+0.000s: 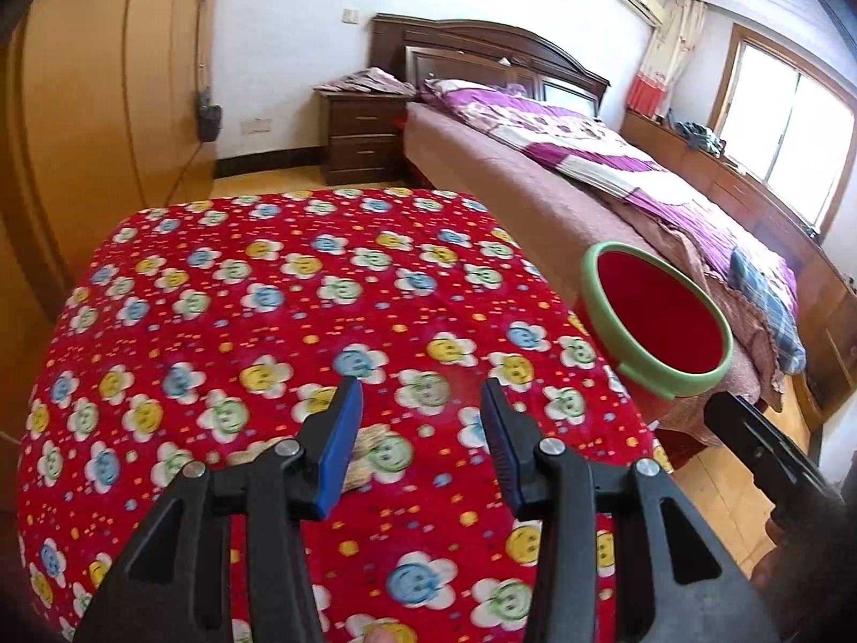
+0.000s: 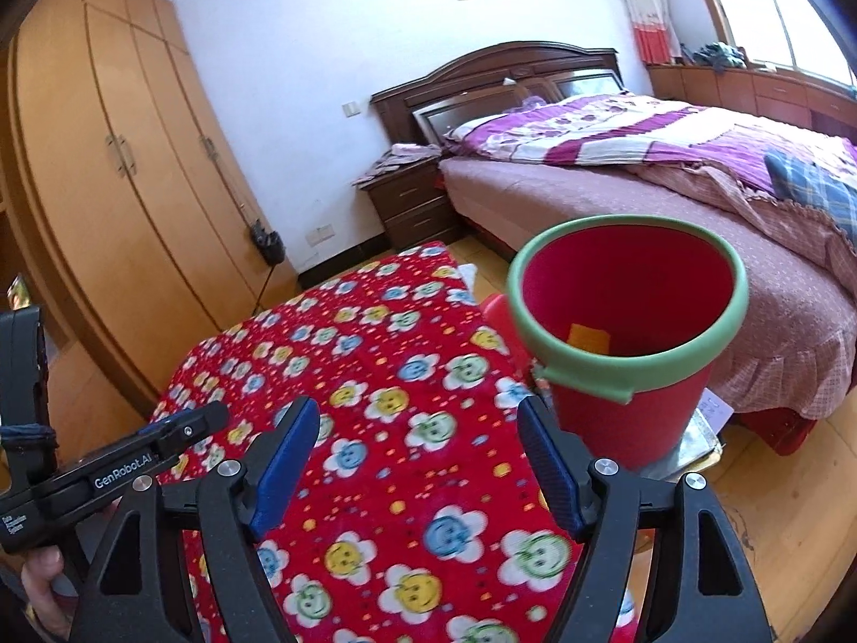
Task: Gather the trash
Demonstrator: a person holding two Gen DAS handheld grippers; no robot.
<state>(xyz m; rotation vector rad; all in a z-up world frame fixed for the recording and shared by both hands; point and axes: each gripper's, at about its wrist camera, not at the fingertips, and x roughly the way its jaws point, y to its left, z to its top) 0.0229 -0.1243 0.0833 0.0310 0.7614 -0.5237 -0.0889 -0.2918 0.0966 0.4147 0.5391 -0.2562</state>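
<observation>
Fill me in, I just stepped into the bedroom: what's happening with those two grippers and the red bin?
A person holds a gripper in each hand over the red flowered blanket, collecting trash. Both the left gripper and the right gripper are empty. The red bin with a green rim stands beside the blanket near the bed, with a yellow scrap already inside.

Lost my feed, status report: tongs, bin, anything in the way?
Left tongs open, empty. Right tongs empty, opening. Red bin upright beside table, yellow scrap inside. Nothing blocking.
</observation>
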